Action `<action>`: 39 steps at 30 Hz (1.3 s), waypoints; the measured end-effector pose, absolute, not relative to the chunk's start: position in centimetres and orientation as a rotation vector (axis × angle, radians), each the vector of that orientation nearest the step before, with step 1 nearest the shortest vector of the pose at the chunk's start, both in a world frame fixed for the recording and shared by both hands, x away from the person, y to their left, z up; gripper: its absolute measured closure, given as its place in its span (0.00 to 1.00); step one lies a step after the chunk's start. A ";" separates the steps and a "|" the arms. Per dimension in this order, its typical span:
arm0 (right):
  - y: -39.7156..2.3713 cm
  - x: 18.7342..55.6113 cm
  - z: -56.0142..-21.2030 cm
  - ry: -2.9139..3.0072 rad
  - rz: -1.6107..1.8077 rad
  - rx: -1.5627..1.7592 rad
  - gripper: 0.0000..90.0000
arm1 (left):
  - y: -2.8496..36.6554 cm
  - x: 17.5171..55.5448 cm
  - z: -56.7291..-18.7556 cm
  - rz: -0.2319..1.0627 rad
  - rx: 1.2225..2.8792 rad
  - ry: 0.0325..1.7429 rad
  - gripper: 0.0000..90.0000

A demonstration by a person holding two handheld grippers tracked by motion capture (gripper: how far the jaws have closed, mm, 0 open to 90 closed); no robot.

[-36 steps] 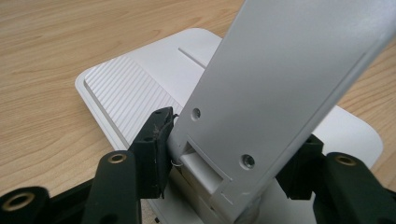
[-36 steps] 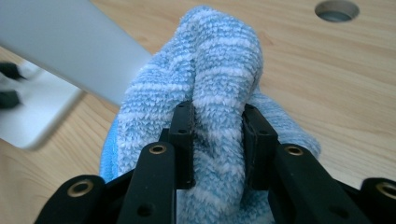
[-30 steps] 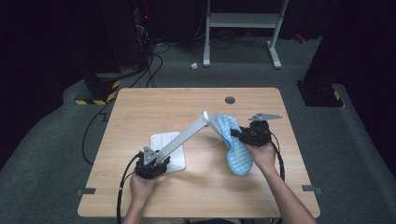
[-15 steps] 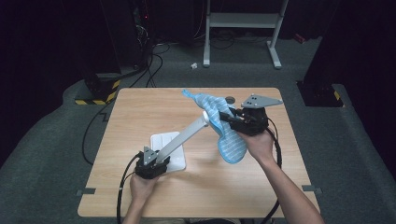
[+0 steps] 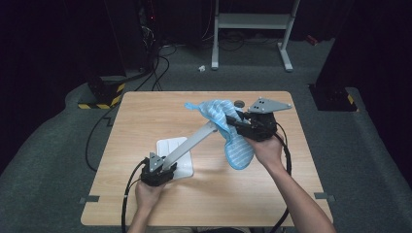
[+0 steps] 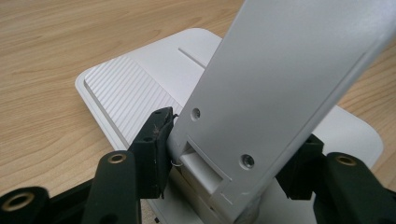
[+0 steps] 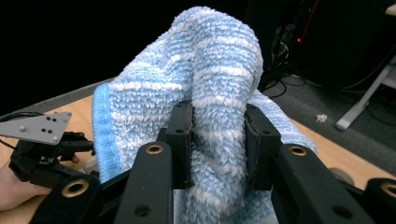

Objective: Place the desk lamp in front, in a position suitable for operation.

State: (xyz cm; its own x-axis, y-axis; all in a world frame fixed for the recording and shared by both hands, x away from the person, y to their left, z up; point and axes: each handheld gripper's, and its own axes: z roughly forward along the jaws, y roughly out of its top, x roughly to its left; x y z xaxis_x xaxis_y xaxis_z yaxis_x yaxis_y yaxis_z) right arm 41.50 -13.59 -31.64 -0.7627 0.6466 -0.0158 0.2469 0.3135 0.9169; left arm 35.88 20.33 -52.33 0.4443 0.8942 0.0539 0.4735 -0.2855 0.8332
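At a wooden table (image 5: 145,194), a person is working a two-jaw gripper in each hand: the right gripper (image 7: 218,140) is pinching a bunched fold of a blue-and-white striped towel (image 7: 205,93) between its jaws, while the left gripper (image 6: 224,158) is clamping the foot of a white lamp arm (image 6: 289,79) just above its flat white base (image 6: 126,88). Seen from the high view, the towel (image 5: 228,128) is draping over the far end of the slanting lamp arm (image 5: 192,143), one end trailing down toward the tabletop beside the right gripper (image 5: 243,125) and the other lifting clear on the far side, while the left gripper (image 5: 156,171) is sitting at the near edge of the base (image 5: 170,145). The towel is looking soft, light and limp, a terry cloth likely to sag and slide wherever it is not gripped, so a thick gathered fold, as here, appears the surest hold; a single edge would probably slip. The lamp arm is reading as stiff, smooth and hinged at the base, so it may be swinging under any wiping pressure unless it is being held low, near the joint, where the left jaws are pressing against both sides. A round grommet (image 5: 238,103) is sitting in the tabletop just beyond the cloth.
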 end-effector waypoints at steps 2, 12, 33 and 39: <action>-13.8 41.8 -32.2 2.205 1.450 0.824 0.74 | 20.3 35.9 -52.3 0.684 1.913 1.153 0.50; -14.5 42.8 -35.1 2.213 1.413 0.929 0.74 | 20.3 35.9 -52.3 0.685 1.913 1.153 0.50; -15.9 44.6 -41.5 2.245 1.219 1.100 0.74 | 20.3 35.9 -52.4 0.685 1.911 1.156 0.50; -16.4 45.3 -43.5 2.265 1.161 1.160 0.74 | 20.3 35.9 -52.3 0.685 1.914 1.155 0.50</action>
